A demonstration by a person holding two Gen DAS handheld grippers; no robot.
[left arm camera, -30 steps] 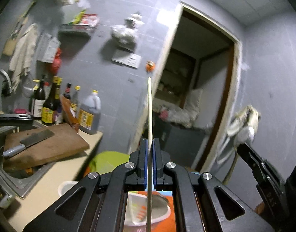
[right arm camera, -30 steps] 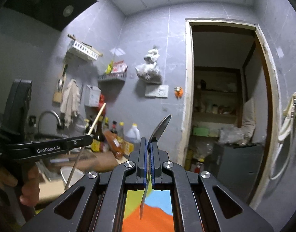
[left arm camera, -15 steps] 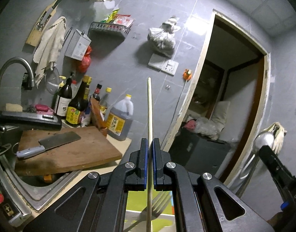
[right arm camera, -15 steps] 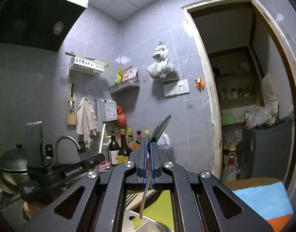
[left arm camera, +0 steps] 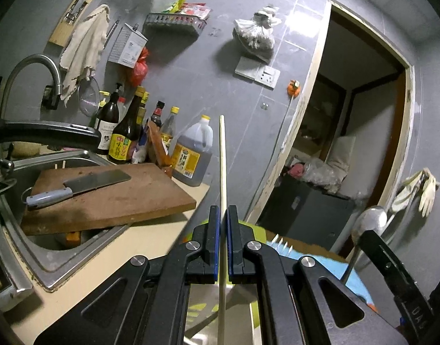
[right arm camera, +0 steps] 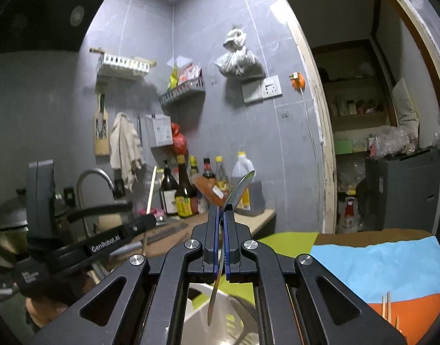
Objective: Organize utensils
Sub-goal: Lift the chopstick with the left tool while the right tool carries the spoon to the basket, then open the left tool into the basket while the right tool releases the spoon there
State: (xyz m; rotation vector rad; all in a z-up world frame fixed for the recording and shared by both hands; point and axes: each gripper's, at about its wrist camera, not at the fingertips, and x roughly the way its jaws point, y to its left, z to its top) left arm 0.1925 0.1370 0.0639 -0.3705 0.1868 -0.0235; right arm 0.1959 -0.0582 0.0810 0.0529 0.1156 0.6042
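Left claw (left arm camera: 223, 215) clamped a pale wooden chopstick (left arm camera: 222, 161) pointing 12 o'clock, right claw (right arm camera: 221, 215) pinched a shiny steel spoon (right arm camera: 237, 192) tilted toward 1 o'clock, both above the tabletop (left arm camera: 150, 235).

A pale wooden chopstick (left arm camera: 222, 172) stands upright, pinched between the left gripper's (left arm camera: 223, 215) closed fingers, rising above them. A shiny metal spoon (right arm camera: 239, 191) is clamped in the right gripper (right arm camera: 222, 215), bowl upward, tilting right.
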